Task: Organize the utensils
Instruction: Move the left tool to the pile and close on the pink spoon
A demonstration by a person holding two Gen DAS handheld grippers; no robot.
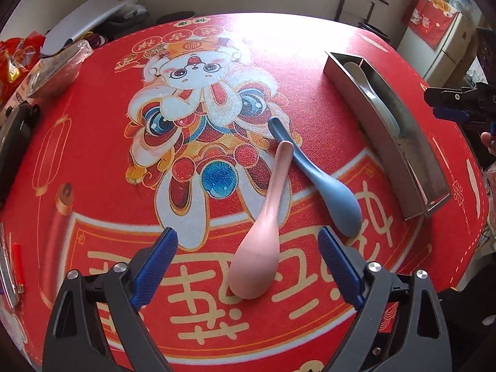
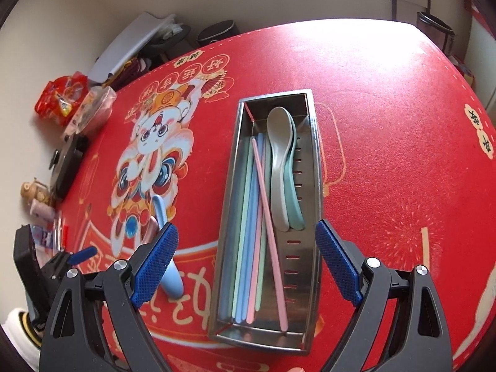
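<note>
A pink spoon (image 1: 263, 217) lies bowl-down on the red printed mat, and its handle rests against a blue spoon (image 1: 319, 173). My left gripper (image 1: 248, 235) is open, with the pink spoon's bowl between its blue pads (image 1: 155, 266), which stand clear of it. A steel utensil tray (image 1: 412, 167) sits at the right. In the right wrist view my right gripper (image 2: 246, 226) hangs open and empty over that tray (image 2: 316, 155). The tray holds several pastel chopsticks (image 2: 245, 241), a pink chopstick (image 2: 268, 226), a grey spoon (image 2: 279, 161) and a teal spoon (image 2: 296, 207). The blue spoon (image 2: 170, 282) is partly hidden by a finger.
Clutter lines the table's left edge: a red snack bag (image 2: 62, 99), a clear plastic box (image 2: 93, 111), a black case (image 2: 66, 167) and a red lighter (image 1: 18, 263). Bare red mat (image 2: 387, 124) stretches right of the tray. A dark bin (image 2: 434, 28) stands beyond the far edge.
</note>
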